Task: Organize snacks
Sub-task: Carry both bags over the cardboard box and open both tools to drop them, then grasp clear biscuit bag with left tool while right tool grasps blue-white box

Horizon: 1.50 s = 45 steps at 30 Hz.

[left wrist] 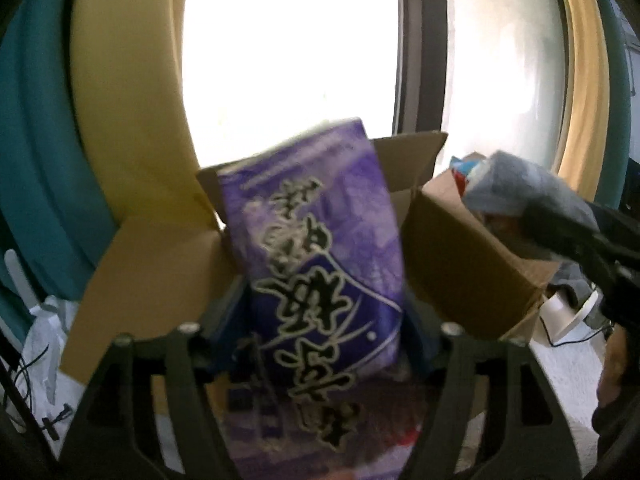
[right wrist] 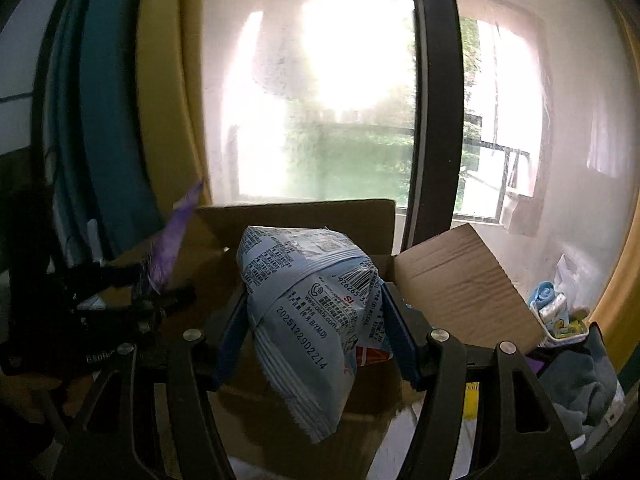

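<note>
My left gripper (left wrist: 324,320) is shut on a purple snack bag (left wrist: 320,248) with black lettering, held upright over an open cardboard box (left wrist: 160,264). My right gripper (right wrist: 312,312) is shut on a light blue snack bag (right wrist: 304,320) with small print and a barcode, above an open cardboard box (right wrist: 296,220). In the left wrist view the right gripper (left wrist: 568,232) shows at the right with the blue bag (left wrist: 512,184). In the right wrist view the left gripper (right wrist: 120,292) shows at the left with the purple bag (right wrist: 172,248).
A large window (right wrist: 320,100) with a dark frame (right wrist: 432,100) stands right behind the boxes, with yellow and teal curtains (left wrist: 60,140) at both sides. Small packets (right wrist: 556,312) and grey cloth (right wrist: 580,380) lie at the right. White bags and cables (left wrist: 40,344) lie at the left.
</note>
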Available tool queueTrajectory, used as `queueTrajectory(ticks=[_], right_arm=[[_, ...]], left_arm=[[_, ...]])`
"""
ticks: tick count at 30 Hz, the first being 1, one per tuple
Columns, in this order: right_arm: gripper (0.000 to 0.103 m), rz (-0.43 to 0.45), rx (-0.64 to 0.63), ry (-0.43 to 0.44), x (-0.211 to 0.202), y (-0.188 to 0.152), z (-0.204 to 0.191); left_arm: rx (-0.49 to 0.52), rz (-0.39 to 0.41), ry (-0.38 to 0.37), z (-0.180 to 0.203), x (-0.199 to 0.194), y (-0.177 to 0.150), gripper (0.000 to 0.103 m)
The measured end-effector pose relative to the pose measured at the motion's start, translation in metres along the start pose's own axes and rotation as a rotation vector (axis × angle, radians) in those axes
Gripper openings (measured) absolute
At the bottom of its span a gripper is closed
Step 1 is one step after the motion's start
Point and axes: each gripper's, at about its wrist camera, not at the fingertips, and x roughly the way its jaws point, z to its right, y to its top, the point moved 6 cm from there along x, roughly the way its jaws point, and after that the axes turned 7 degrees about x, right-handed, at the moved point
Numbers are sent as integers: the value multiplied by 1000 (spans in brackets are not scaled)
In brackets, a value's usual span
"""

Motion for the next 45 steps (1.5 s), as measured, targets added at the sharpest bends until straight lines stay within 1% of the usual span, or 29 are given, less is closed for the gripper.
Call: queueTrajectory(ticks=[1,2,4,6,7,12,23,29,34,40,45], right_arm=[[69,-10,10,-21,8,2,3],[80,-23,14,-35,12,2,4],[87,-33,21,-54,20,3,7],[88,-11,26,-75,17,4,10],[88,-7,30,-71,14,3,10],[88,-18,35,-82,-2,-5,14],[88,-50,69,-87,-53,-40,23],[88,-55,95,-87,-79,-61,25],[88,-72,118,-83,-95,-82,30],[88,-126,133,-67,-104,-118,33],[88,-180,150,-37,-105,-148,37]], left_arm=[[-1,8,13,-1,0,2,81],[1,14,24,-1,-1,2,84],[-1,22,22,-2,-4,4,87],[-17,28,28,-6,-9,3,89],[-27,34,32,-9,-14,2,89],[-42,46,42,-7,-36,-2,90],[-34,19,29,16,-81,-41,91],[-39,-20,22,30,-97,-67,91],[-47,-69,17,46,-101,-93,91],[-63,-124,23,66,-103,-120,91],[-83,-174,34,75,-101,-141,91]])
